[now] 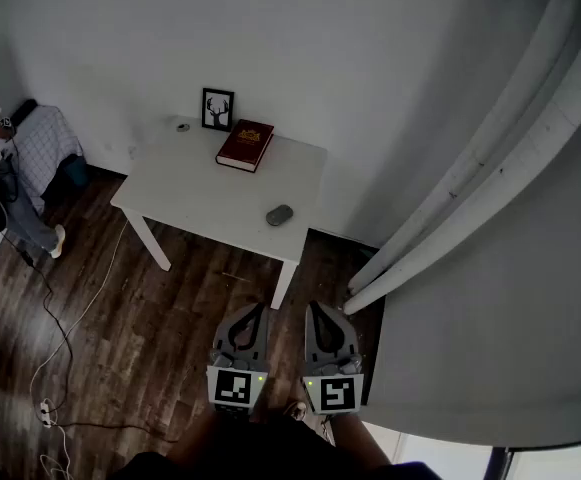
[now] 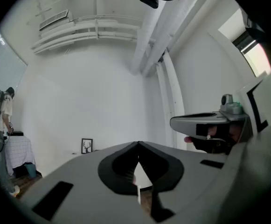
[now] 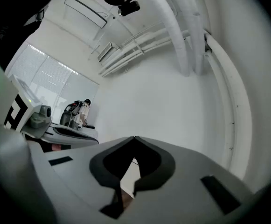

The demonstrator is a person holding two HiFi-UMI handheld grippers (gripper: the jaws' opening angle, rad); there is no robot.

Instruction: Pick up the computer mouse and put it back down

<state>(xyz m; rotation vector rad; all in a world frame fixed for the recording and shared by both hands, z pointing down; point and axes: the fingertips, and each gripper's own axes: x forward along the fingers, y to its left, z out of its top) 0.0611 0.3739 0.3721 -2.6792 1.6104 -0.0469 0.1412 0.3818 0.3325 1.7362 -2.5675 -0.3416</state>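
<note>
Computer mouse (image 1: 279,215) lies on the white desk (image 1: 200,193), near the front edge and toward the corner closest to the person. It is a small, grey, rounded oval. Its long axis seems to run slightly on the diagonal, from near-left to far-right in the head view, though it is too small to be sure.

From the tongs it lies straight ahead and well apart, past the desk's front edge. It sits almost on the line between the two pairs, so neither hand is clearly the nearer. Any reach, I judge, has to go forward over the edge.

The left tongs (image 1: 259,309) and the right tongs (image 1: 310,308) are held side by side, low and close to the body, over the dark wooden floor (image 1: 170,318). Both pairs are closed tip to tip with nothing between them, as each gripper view shows.

Further back on the desk are a red book (image 1: 245,144) and a framed stag picture (image 1: 218,109) against the wall.
</note>
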